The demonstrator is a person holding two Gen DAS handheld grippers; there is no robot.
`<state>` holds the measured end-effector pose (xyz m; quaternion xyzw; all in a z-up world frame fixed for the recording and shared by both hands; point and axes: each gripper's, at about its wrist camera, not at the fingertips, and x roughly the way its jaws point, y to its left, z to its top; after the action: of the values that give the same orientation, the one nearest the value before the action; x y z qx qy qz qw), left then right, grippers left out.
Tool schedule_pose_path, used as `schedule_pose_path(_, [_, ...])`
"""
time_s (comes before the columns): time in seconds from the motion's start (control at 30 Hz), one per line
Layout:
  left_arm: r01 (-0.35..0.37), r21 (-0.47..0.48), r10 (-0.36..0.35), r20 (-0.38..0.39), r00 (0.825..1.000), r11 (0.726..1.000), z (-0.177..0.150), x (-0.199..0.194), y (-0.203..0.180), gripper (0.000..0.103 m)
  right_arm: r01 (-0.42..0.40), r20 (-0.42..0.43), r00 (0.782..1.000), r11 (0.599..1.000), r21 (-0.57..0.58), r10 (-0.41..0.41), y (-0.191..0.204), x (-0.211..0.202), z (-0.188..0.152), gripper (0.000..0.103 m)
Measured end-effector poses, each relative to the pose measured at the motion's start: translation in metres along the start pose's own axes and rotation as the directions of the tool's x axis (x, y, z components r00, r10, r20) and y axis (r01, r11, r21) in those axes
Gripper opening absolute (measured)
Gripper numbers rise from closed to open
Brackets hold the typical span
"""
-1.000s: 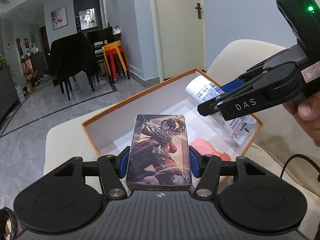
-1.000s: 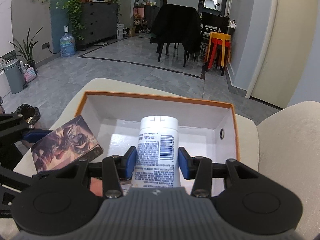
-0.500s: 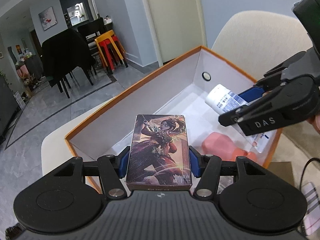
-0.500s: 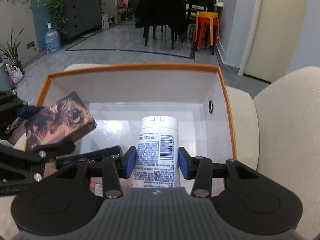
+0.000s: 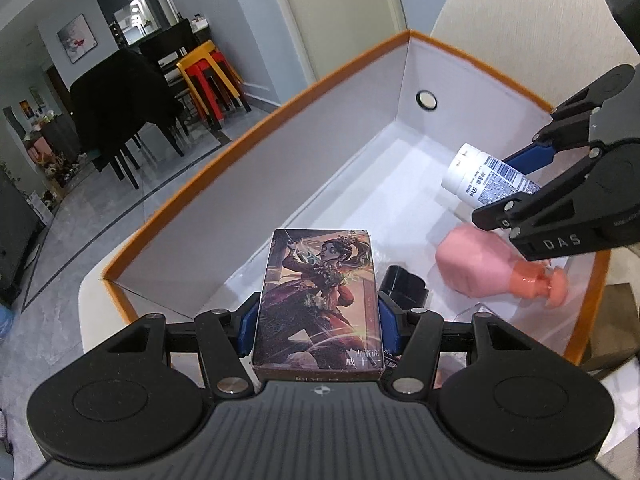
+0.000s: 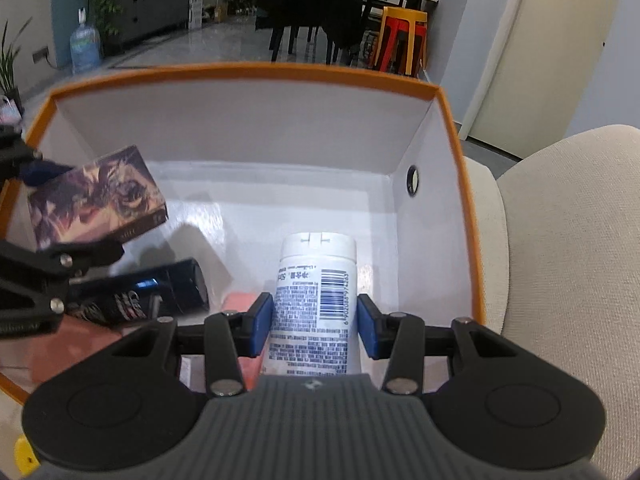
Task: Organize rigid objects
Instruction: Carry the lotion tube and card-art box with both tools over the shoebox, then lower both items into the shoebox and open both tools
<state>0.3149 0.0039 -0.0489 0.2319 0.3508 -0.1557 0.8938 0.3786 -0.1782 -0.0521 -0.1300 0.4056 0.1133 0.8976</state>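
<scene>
Above the orange-rimmed box (image 5: 248,136), the left gripper (image 5: 318,320) fingers clamp a card box (image 5: 320,300) flat, while the right gripper (image 6: 316,324) fingers pinch a white bottle (image 6: 314,300) lengthwise, probably so that both can be laid beside the pink bottle (image 5: 480,268).

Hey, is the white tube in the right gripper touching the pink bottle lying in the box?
Cannot tell. In the left wrist view the white tube hangs above the pink bottle, but the right gripper covers the space between them. The right wrist view hides it too.
</scene>
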Motion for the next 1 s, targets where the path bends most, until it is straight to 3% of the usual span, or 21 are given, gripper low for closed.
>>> schedule_pose_path(0.73, [-0.026, 0.122, 0.041, -0.121, 0.992, 0.992, 0.007, 0.043, 0.001, 0.066, 0.044, -0.009, 0.999, 0.995, 0.093, -0.043, -0.01, 0.027, -0.003, 0.045])
schedule_pose_path(1.0, [-0.028, 0.145, 0.059, -0.212, 0.975, 0.989, 0.012, 0.054, -0.001, 0.067, 0.055, -0.024, 0.998, 0.996, 0.071, -0.054, -0.001, 0.035, -0.003, 0.045])
